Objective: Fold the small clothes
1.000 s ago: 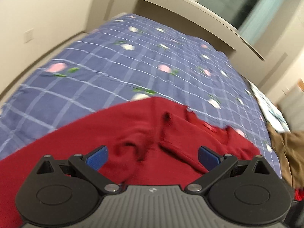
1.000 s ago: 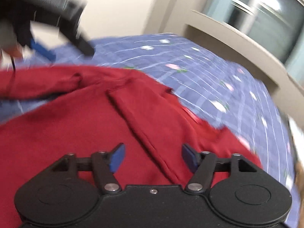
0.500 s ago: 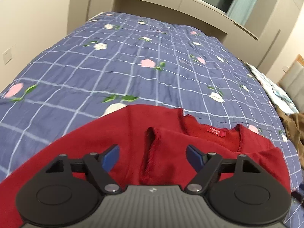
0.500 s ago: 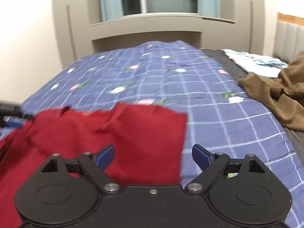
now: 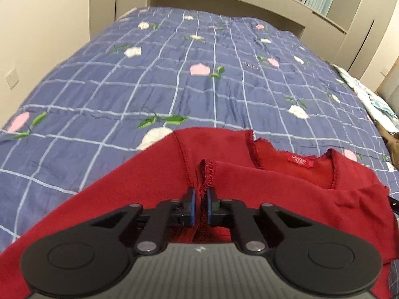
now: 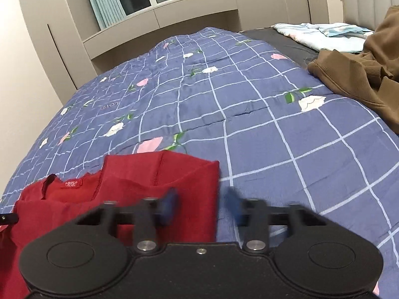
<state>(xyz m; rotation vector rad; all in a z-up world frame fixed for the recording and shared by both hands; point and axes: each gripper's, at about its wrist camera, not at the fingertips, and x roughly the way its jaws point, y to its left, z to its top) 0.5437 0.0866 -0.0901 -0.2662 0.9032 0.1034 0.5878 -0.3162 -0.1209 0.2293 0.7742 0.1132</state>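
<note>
Left tongs on red garment

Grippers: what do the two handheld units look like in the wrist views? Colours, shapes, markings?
Both match. The left gripper has a black body with a ribbed grey top plate bearing a small white logo, two round black discs at the sides, angled black linkage arms with silver pivot pins, and blue pads. The right gripper has a smooth black plate with one small screw; its blue pads are motion-blurred. No cables or sleeves visible.
</note>
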